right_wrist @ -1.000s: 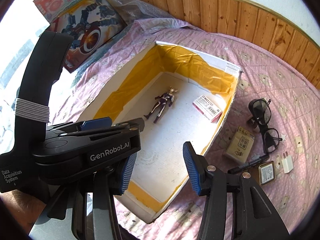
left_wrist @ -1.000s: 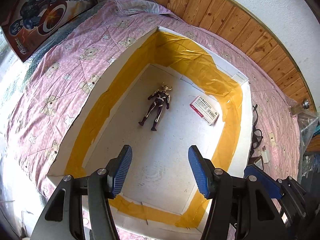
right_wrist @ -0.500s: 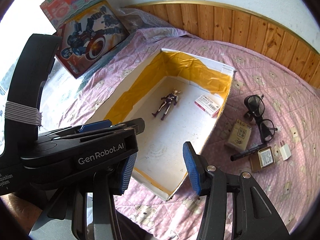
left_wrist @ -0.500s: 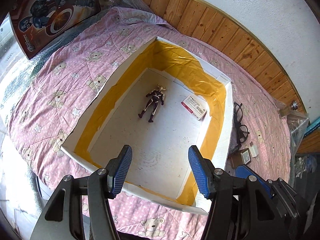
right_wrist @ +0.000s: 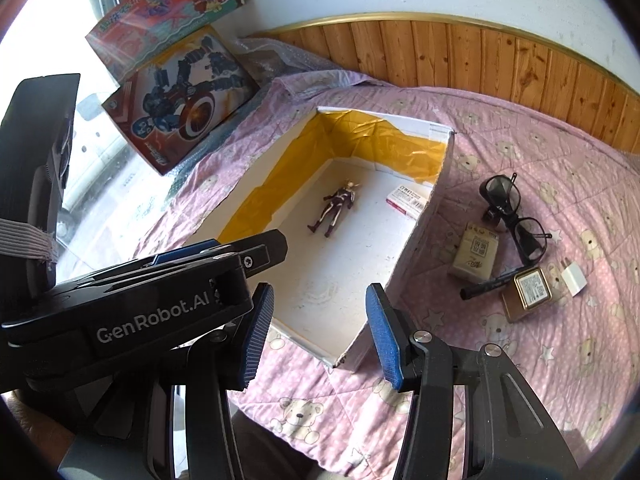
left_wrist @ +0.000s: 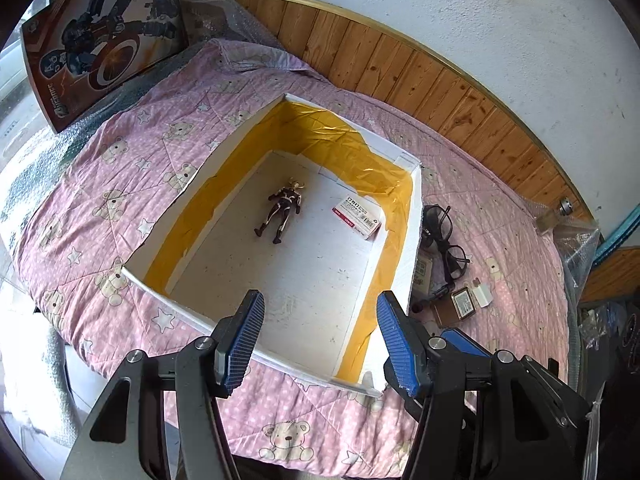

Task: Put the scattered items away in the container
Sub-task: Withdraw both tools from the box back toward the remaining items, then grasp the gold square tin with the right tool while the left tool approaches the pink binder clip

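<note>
A white box (left_wrist: 394, 264) (right_wrist: 424, 232) lined with yellow tape lies on the pink bedspread. Inside it lie a dark action figure (left_wrist: 283, 210) (right_wrist: 337, 208) and a small red-and-white carton (left_wrist: 357, 216) (right_wrist: 408, 199). Right of the box are scattered black glasses (right_wrist: 510, 210) (left_wrist: 446, 236), a tan packet (right_wrist: 476, 254), a black pen (right_wrist: 490, 286), a gold-rimmed tin (right_wrist: 530, 288) (left_wrist: 463, 303) and a white plug (right_wrist: 574, 278) (left_wrist: 482, 292). My left gripper (left_wrist: 320, 340) hangs open above the box's near edge. My right gripper (right_wrist: 322, 334) is open too, above the near right corner.
Two toy boxes (right_wrist: 180, 92) (left_wrist: 100, 52) lean at the back left by a window. Wooden panelling (right_wrist: 480, 56) runs behind the bed. Bubble wrap (left_wrist: 224, 20) lies at the bed's head. The body of my left gripper (right_wrist: 132, 308) fills the lower left of the right wrist view.
Both grippers have drawn back and up from the box, so it looks smaller and the scattered items to its right have come into the left wrist view. Both stayed open.
</note>
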A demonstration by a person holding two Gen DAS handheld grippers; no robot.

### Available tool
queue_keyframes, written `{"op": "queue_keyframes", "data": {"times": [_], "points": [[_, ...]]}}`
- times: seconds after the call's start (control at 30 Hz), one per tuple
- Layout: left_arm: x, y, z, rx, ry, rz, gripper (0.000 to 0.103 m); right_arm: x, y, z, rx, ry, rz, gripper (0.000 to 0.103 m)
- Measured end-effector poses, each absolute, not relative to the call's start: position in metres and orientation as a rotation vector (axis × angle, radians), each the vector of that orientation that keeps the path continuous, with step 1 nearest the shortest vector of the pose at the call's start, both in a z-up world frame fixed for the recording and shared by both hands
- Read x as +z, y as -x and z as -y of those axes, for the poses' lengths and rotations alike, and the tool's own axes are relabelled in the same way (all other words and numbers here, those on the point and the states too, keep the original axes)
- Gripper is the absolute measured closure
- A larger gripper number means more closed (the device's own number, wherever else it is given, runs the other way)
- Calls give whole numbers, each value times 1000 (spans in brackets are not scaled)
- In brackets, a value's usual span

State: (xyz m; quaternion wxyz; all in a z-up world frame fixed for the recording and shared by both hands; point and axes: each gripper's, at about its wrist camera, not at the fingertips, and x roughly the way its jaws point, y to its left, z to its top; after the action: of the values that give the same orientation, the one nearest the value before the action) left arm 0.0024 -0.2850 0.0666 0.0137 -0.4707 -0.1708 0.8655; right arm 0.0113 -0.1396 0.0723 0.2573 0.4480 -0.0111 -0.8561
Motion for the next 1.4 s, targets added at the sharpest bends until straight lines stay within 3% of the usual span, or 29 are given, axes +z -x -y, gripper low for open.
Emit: {"op": "queue_keyframes", "data": {"times": [0.7, 1.13, 1.23, 1.4], "points": [[46, -11, 171, 2510, 1395, 172, 38, 9, -20, 7, -2384, -1325, 484, 52], [-2, 21, 124, 2376, 1496, 121, 38, -49, -18, -56, -2458, -1494, 576, 52], [-6, 21, 111, 2397, 1467, 42, 27, -60, -15, -58, -2461, -1523, 557, 52], [-12, 15, 90, 2386, 1421, -92, 26, -65, 0, -78, -2514, -1526, 560, 51]]}}
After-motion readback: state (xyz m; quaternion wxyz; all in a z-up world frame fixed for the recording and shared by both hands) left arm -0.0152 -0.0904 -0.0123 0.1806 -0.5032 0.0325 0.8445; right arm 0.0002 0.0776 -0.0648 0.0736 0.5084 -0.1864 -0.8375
